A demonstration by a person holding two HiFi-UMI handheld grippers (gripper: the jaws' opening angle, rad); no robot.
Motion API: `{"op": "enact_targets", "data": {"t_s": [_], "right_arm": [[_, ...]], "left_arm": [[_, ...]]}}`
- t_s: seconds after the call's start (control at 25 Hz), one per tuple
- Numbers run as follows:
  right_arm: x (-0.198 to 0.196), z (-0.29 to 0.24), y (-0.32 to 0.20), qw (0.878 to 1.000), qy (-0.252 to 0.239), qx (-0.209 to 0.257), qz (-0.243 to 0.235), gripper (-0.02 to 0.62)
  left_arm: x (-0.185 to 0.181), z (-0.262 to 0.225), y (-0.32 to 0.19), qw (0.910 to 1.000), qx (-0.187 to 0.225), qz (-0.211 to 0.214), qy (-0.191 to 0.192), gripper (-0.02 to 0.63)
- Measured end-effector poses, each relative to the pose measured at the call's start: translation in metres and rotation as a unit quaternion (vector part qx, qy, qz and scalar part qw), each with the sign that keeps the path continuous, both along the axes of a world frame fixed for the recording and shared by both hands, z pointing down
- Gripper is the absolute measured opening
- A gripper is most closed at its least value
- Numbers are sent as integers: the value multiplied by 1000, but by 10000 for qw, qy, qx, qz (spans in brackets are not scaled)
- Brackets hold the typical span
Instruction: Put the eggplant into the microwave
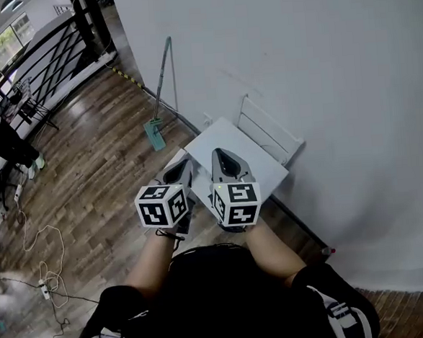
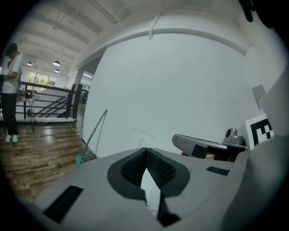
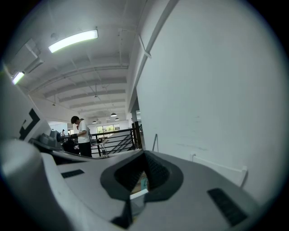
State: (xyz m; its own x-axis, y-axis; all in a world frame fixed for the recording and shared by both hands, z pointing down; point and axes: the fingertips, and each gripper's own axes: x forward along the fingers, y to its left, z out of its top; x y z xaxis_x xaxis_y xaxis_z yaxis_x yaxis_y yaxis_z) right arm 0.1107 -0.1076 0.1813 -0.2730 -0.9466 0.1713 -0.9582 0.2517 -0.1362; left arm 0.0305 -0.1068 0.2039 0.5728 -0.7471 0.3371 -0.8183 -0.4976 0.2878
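Jaws: left gripper (image 1: 187, 163), right gripper (image 1: 218, 152) closed, empty — frame centre.
Risk: eggplant unseen; lowering blind may strike tabletop (image 1: 262, 156).

We find the head view evenly lit and fairly sharp: the white wall (image 1: 320, 63) looks flat grey, with only soft shadows. Windows (image 1: 1, 46) in its top left corner burn out. In the right gripper view a ceiling lamp (image 3: 72, 40) glares white. Both gripper views bulge like a fisheye and fall to black at their corners. The wooden floor (image 2: 36, 153) carries a pale sheen. Close to the lens, the left gripper (image 2: 145, 150) and right gripper (image 3: 143, 153) look soft.
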Motion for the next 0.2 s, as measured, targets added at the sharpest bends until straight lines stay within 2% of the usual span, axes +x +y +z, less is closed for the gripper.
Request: {"op": "enact_targets", "data": {"t_s": [0.2], "right_arm": [[-4,3,-1,9998,150,75,-148,10]], "left_arm": [[-2,10,-3,10000,-37,-73,32,-2]]}}
